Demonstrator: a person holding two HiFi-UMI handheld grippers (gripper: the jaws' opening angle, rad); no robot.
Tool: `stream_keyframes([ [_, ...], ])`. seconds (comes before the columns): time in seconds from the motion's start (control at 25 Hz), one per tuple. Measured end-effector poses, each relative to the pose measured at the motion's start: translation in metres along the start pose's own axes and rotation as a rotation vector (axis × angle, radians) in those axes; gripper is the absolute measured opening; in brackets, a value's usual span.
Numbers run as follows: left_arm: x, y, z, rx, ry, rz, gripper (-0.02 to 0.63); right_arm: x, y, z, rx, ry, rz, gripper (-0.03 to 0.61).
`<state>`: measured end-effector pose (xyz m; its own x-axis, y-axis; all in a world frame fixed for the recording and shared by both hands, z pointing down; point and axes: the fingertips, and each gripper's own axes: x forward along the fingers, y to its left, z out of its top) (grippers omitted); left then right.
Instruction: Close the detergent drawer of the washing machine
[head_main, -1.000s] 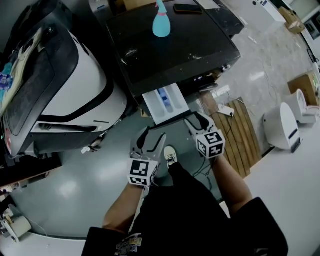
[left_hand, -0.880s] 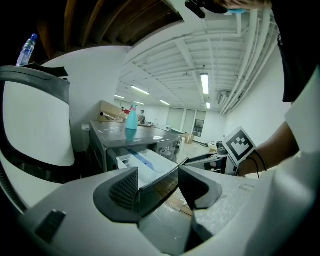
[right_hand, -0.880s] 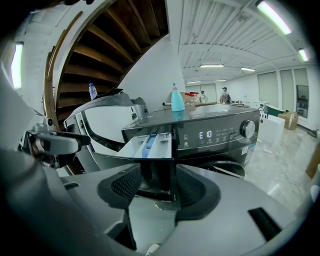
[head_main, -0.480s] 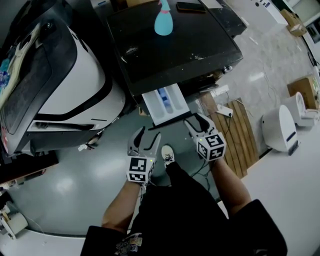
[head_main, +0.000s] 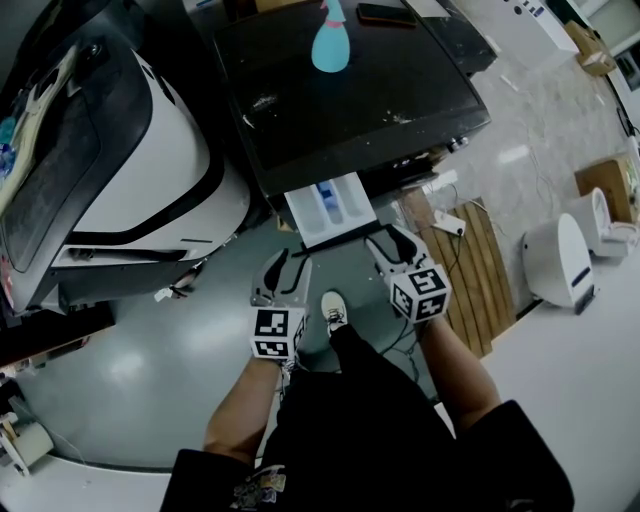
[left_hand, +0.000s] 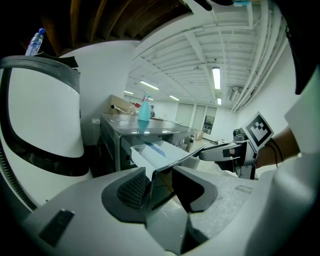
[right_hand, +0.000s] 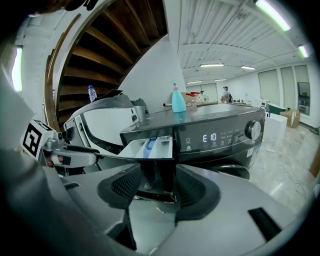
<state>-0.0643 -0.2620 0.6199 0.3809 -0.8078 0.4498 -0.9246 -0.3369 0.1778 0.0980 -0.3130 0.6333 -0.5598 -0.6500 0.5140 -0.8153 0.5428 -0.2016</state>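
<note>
A dark front-loading washing machine (head_main: 350, 90) fills the upper middle of the head view, seen steeply from above. Close beside it on the left stands a bulky white appliance with black trim (head_main: 140, 170), with only a narrow gap between the two. To the right of the washer, wooden slats (head_main: 485, 270) lie on the floor, and a rounded white device (head_main: 560, 262) sits just past them. A cardboard box (head_main: 605, 172) lies farther right.

The detergent drawer (head_main: 330, 208) sticks out from the upper left of the washer's front, pulled open toward the person. Its inside is white and divided into compartments. The middle compartment holds a blue insert (head_main: 327, 198), and the others look bare.

The left claw (head_main: 287, 264) is at the left end of the drawer's dark front panel. Its jaws are partly spread, with the panel's edge standing in the gap. The right claw (head_main: 388, 240) is at the panel's right end, with its jaws also spread and clamped on nothing. The panel is framed between them. Whether either claw touches the panel cannot be told.

The person's shoe (head_main: 336, 310) rests on the grey floor below the drawer, between the two claws. On the washer's top surface a teal spray bottle (head_main: 330, 45) stands upright, with a dark phone (head_main: 385, 14) lying near it. The front display reads E10, beside a round knob (right_hand: 253, 130).
</note>
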Motion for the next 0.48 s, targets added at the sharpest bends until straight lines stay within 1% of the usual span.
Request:
stream_keyframes([
  [0.32, 0.013, 0.012, 0.01, -0.001, -0.007, 0.025, 0.136, 0.018, -0.003, 0.014, 0.004, -0.005, 0.001, 0.215],
  [0.48, 0.02, 0.02, 0.018, -0.005, -0.011, 0.052, 0.133, 0.028, -0.005, 0.022, 0.004, -0.014, 0.0, 0.215],
])
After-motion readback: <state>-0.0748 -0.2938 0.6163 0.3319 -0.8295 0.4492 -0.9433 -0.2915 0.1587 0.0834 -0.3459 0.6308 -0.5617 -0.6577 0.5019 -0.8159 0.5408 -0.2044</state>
